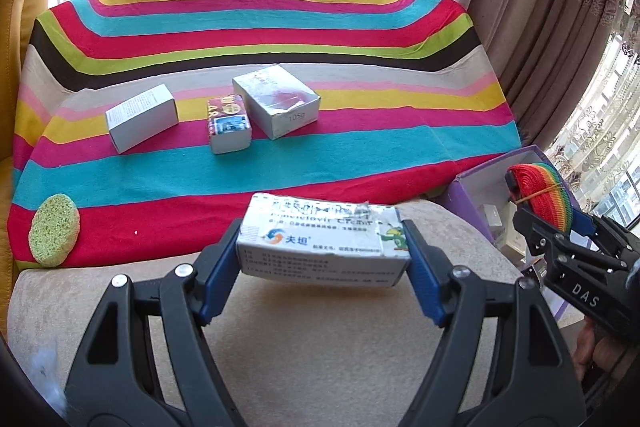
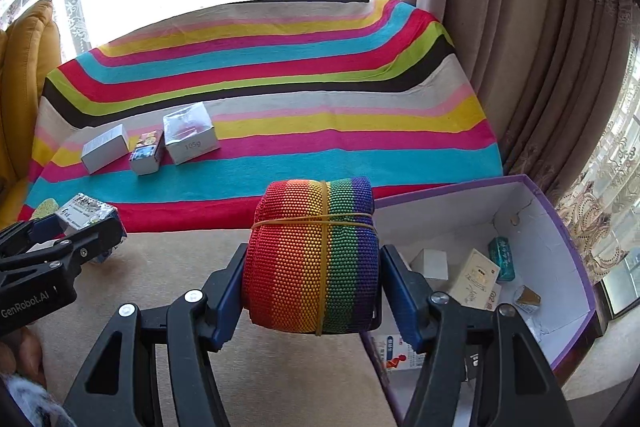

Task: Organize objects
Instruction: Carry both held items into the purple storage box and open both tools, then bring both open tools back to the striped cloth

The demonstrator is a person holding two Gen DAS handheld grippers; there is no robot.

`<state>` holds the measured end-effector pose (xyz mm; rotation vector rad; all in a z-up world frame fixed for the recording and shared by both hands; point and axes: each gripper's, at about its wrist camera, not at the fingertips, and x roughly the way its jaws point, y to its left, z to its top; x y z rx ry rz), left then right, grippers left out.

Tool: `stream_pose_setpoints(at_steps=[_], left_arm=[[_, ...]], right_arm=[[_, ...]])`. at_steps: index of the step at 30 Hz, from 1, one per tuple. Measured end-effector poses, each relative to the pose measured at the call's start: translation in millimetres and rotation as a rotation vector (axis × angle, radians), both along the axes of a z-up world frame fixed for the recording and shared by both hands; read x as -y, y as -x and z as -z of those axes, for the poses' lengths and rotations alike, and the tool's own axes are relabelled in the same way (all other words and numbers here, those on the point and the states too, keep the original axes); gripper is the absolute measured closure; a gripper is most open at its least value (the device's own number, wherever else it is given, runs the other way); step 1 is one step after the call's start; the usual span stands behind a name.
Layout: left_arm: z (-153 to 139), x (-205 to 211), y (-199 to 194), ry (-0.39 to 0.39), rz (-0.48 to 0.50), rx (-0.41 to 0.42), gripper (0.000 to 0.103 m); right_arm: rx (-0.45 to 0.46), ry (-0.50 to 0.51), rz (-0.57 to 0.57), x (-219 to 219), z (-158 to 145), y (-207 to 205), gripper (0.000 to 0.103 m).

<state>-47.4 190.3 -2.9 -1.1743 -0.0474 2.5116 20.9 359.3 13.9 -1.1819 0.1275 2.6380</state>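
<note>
My left gripper [image 1: 324, 251] is closed on the carton [image 1: 320, 241]. My right gripper [image 2: 312, 283] clamps the strap roll [image 2: 312, 255]; the purple box [image 2: 560, 211] lies at 3 o'clock.

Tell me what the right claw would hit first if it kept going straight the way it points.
Probably the striped blanket on the sofa; the held rainbow strap roll leads. The purple box lies off right. Depth is unclear.

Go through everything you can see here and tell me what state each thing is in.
left gripper: shut on the cream box, held off the sofa.
right gripper: shut on the rainbow strap roll.
rainbow strap roll: rolled, rubber-banded.
purple box: open, part-filled.
three boxes: closed, lying on blanket.
green sponge: untouched.
</note>
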Motion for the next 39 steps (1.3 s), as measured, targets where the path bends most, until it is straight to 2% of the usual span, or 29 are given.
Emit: stream_pose_setpoints(at_steps=[7, 14, 17, 19, 22, 24, 25, 26, 28, 30, 34, 39], left_arm=[[-7.1, -57.7, -3.0, 0.012, 0.124, -0.016, 0.025], [-15.9, -117.7, -7.0, -0.003, 0.254, -0.043, 0.025], [-20.2, -142.3, -9.1, -0.050, 0.328, -0.052, 0.025], [-19.6, -159.5, -5.9, -0.110, 0.406, -0.013, 0.024], [-18.6, -163.4, 0.7, -0.094, 0.348, 0.010, 0.014], [-21.1, -152.1, 3.4, -0.122, 0.302, 0.012, 0.010], [-23.3, -144.3, 5.7, -0.136, 0.268, 0.015, 0.009], [-25.4, -136.4, 6.6, -0.147, 0.235, 0.012, 0.009], [-27.0, -122.5, 10.5, -0.156, 0.181, 0.011, 0.005], [-27.0, -111.9, 14.6, -0.131, 0.154, 0.019, 0.004], [-31.5, -92.2, 11.8, -0.094, 0.137, -0.040, 0.004], [-29.8, -72.4, 3.6, -0.043, 0.133, -0.066, 0.004]], right_arm=[[0.004, 0.014, 0.172, -77.3, 0.0, -33.8, 0.039], [-0.025, -0.009, 0.287, -125.3, -12.0, -57.6, 0.039], [-0.031, -0.013, 0.320, -139.3, -14.0, -65.3, 0.039], [-0.036, -0.017, 0.345, -147.1, -14.1, -67.8, 0.039], [-0.050, -0.042, 0.365, -150.8, -16.6, -69.1, 0.035], [-0.074, -0.099, 0.376, -146.8, -22.8, -71.0, 0.024], [-0.091, -0.127, 0.379, -143.0, -26.5, -72.6, 0.015], [-0.108, -0.146, 0.377, -139.9, -29.8, -73.7, 0.012], [-0.122, -0.153, 0.373, -135.2, -34.5, -70.6, 0.010], [-0.128, -0.176, 0.379, -128.0, -37.5, -65.9, 0.009], [-0.123, -0.249, 0.346, -105.9, -41.1, -54.3, 0.009], [-0.107, -0.216, 0.239, -78.4, -41.0, -40.6, 0.009]])
